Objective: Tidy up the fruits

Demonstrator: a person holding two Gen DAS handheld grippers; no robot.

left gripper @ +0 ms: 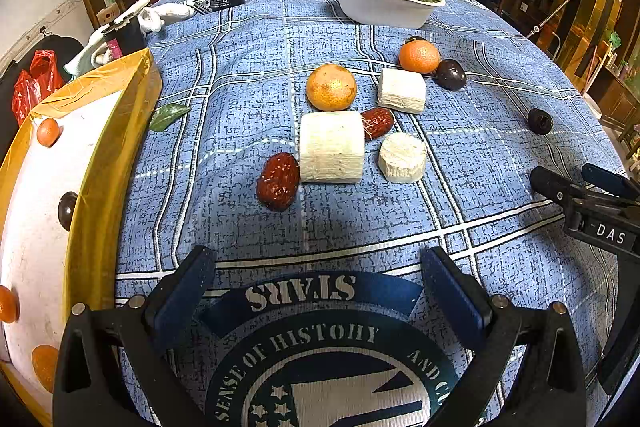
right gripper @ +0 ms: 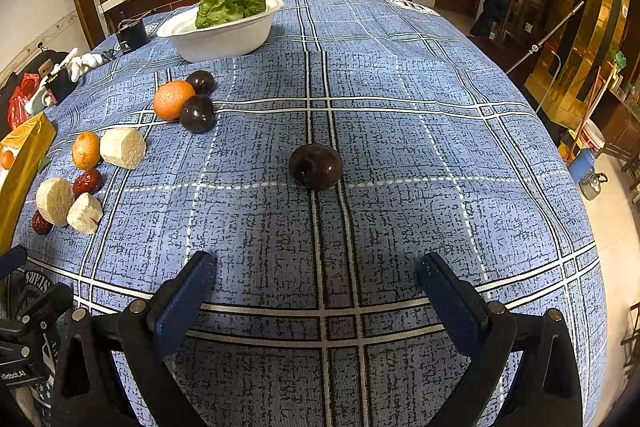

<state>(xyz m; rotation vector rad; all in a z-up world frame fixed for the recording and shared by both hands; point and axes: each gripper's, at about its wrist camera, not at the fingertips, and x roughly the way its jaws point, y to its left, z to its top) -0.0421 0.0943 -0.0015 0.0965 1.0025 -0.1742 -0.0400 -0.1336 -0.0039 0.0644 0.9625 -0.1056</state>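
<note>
The right hand-held gripper (right gripper: 316, 291) hangs wide open and empty, a lone dark plum (right gripper: 316, 166) on the desk (right gripper: 440, 147) at its twelve o'clock; a straight, low advance should straddle it.

The worktop (right gripper: 400, 147) is covered with a blue checked cloth. Directly on it lie two oranges (left gripper: 331, 87), white cut chunks (left gripper: 332, 147), red dates (left gripper: 278, 181), dark plums (right gripper: 316, 166), a white bowl (left gripper: 380, 7) of lettuce, a green leaf (left gripper: 168, 115) and a yellow-rimmed tray (left gripper: 104, 163).
</note>
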